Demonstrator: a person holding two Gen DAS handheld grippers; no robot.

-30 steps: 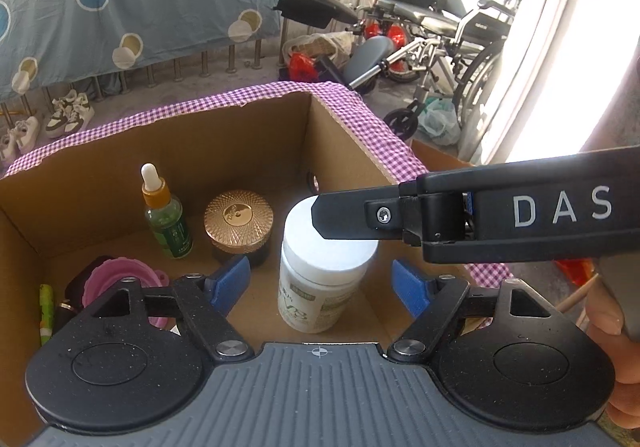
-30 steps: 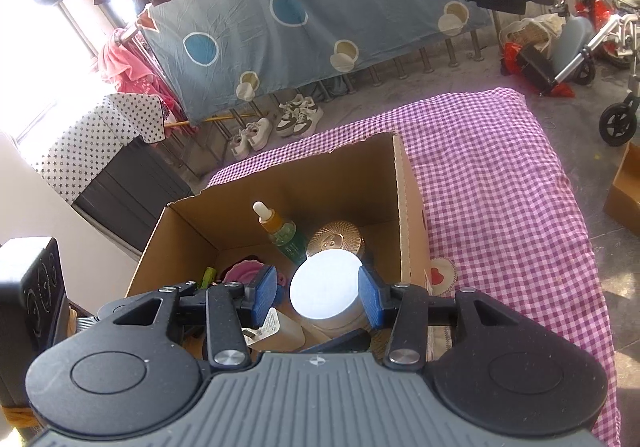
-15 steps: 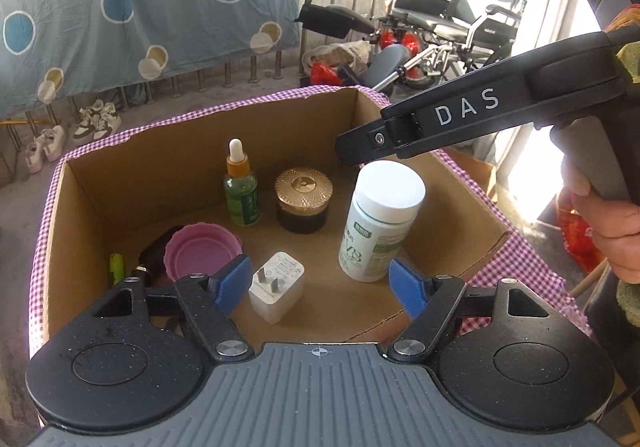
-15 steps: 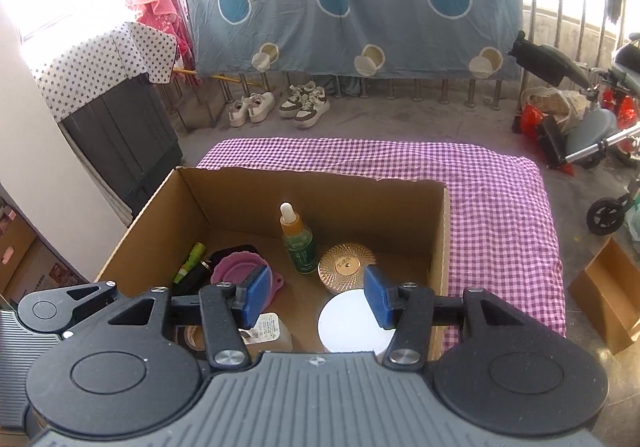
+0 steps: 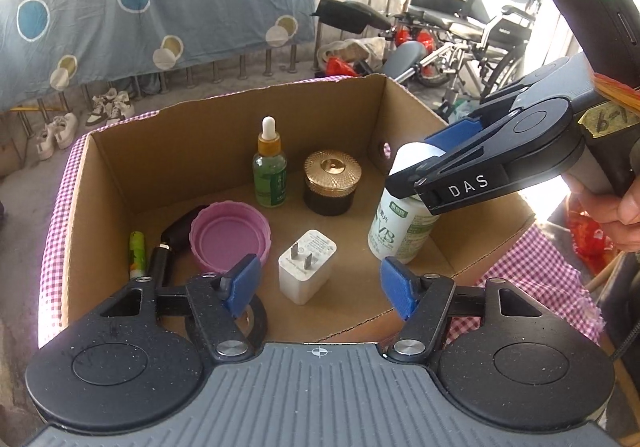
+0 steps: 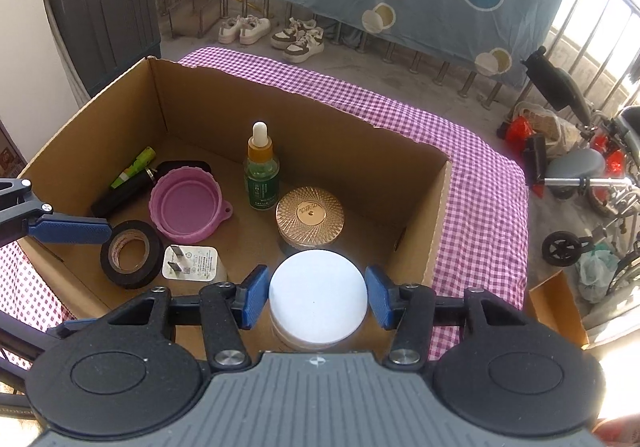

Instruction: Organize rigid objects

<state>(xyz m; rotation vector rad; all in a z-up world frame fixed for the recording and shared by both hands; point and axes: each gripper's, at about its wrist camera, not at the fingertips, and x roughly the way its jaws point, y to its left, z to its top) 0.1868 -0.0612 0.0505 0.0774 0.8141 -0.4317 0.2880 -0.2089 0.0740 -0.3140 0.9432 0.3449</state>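
Right gripper (image 6: 316,297) straddled the white-lidded bottle (image 6: 318,301); jaws closing, whether pads touched the lid was hard to tell. Bottle body mostly hidden under the lid in right wrist view; in left wrist view the gripper's finger covered its cap. Bottle stood upright, long axis vertical, near right wall of cardboard box (image 6: 438,207). Left gripper (image 5: 320,283) hung over box's near edge, jaws closing on nothing, above white charger (image 5: 306,265). Tape roll (image 6: 130,253) partly hidden behind left finger. Farther back: pink cup (image 5: 230,237), gold-lidded jar (image 5: 332,183), dropper bottle (image 5: 270,171) upright.
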